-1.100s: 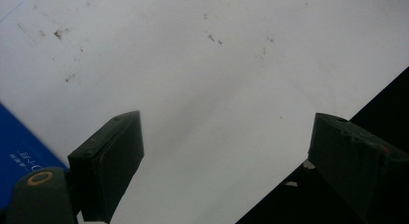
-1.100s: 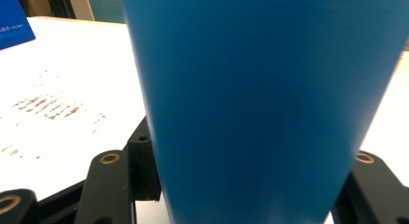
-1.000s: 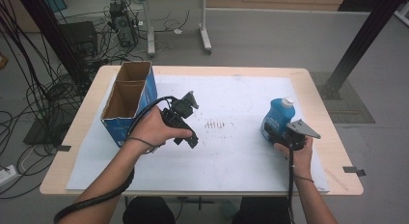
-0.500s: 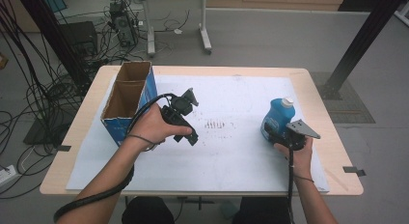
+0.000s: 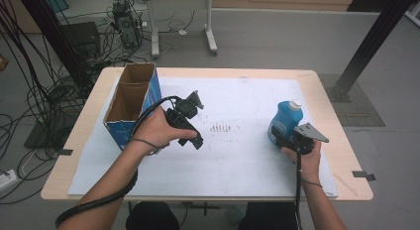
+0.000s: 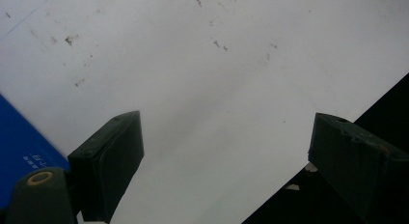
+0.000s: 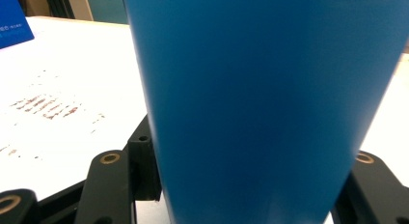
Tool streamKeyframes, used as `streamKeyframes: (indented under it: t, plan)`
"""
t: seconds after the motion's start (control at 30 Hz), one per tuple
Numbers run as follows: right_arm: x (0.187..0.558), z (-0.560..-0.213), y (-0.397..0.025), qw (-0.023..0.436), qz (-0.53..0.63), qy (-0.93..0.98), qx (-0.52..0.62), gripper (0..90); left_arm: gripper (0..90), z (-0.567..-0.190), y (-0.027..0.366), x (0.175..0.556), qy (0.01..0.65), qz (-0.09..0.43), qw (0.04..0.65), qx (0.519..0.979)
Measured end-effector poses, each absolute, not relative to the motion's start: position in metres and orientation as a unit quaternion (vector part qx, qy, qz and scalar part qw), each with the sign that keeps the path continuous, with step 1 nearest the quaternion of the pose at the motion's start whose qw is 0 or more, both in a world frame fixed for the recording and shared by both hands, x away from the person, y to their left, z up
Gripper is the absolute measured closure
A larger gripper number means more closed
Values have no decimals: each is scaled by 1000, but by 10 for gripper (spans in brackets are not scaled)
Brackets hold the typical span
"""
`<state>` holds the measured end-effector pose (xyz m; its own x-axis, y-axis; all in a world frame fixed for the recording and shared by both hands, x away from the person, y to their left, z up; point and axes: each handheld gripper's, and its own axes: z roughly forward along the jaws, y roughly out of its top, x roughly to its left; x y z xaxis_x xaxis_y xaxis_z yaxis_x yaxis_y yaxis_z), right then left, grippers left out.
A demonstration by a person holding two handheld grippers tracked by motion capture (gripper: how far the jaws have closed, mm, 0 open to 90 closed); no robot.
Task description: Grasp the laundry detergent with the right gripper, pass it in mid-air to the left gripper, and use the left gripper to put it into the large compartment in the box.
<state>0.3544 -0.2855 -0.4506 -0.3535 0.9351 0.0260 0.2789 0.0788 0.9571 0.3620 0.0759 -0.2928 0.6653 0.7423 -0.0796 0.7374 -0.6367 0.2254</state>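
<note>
A blue bottle with a white cap [image 5: 286, 117] stands upright on the white paper [image 5: 233, 158] at the right side of the table. My right gripper [image 5: 279, 139] is shut on its lower body. In the right gripper view the bottle [image 7: 265, 103] fills the space between the jaws and hides their pads. My left gripper [image 5: 194, 103] is held above the paper, just right of an open blue cardboard box [image 5: 120, 136]. In the left gripper view my left gripper [image 6: 226, 130] is open with bare paper between its fingers, and a corner of the box [image 6: 19, 151] shows at the lower left.
A patch of small brown marks [image 5: 221, 127] lies on the paper between the two grippers, and shows as marks [image 7: 46, 107] in the right gripper view. The wooden table edge [image 5: 346, 185] runs close to the right hand. Cables and table legs are on the floor behind.
</note>
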Motion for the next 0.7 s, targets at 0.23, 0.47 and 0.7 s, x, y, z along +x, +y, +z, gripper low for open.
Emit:
streamKeyframes:
  t: [0.23, 0.47, 0.7]
  plan:
    - [354, -451, -285, 331, 498, 655, 463, 412, 127, -291, 75, 362, 408, 11, 121, 905]
    - [354, -450, -285, 330, 496, 656, 464, 415, 126, -288, 73, 364, 403, 14, 122, 907]
    - [355, -450, -286, 329, 495, 657, 463, 417, 125, -288, 73, 365, 401, 13, 120, 908]
